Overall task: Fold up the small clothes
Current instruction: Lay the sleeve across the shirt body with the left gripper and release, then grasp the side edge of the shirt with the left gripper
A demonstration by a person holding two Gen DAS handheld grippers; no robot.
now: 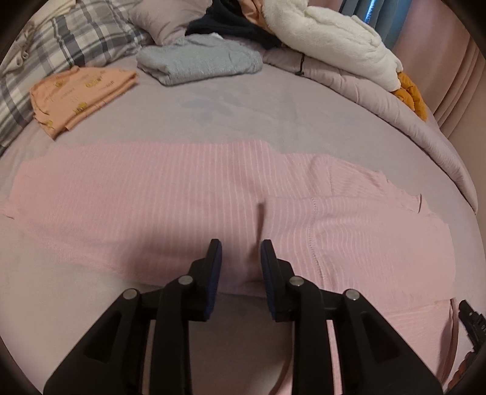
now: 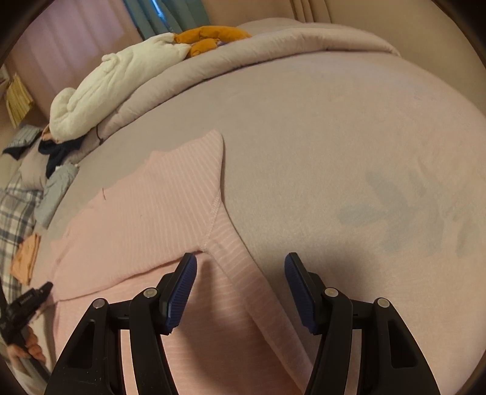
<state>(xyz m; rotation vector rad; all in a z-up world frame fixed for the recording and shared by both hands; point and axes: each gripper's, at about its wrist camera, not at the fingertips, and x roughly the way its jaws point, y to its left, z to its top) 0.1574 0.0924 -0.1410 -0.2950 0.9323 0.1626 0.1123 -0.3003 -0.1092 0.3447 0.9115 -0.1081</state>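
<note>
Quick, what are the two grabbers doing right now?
Left gripper: open, nothing held, over the pink garment.
Right gripper: open wide, empty.

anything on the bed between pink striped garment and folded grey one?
Nothing: bare bedsheet between pink striped garment and folded grey garment, left wrist view.

Plaid pillow (image 1: 60, 39) far left; teal curtain (image 2: 158, 15) behind quilt (image 2: 273, 45).

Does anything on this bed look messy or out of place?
Yes. Beside the folded grey garment and peach garment, a loose heap of clothes is dumped on the rumpled duvet. The pink top lies flat, unfolded.
</note>
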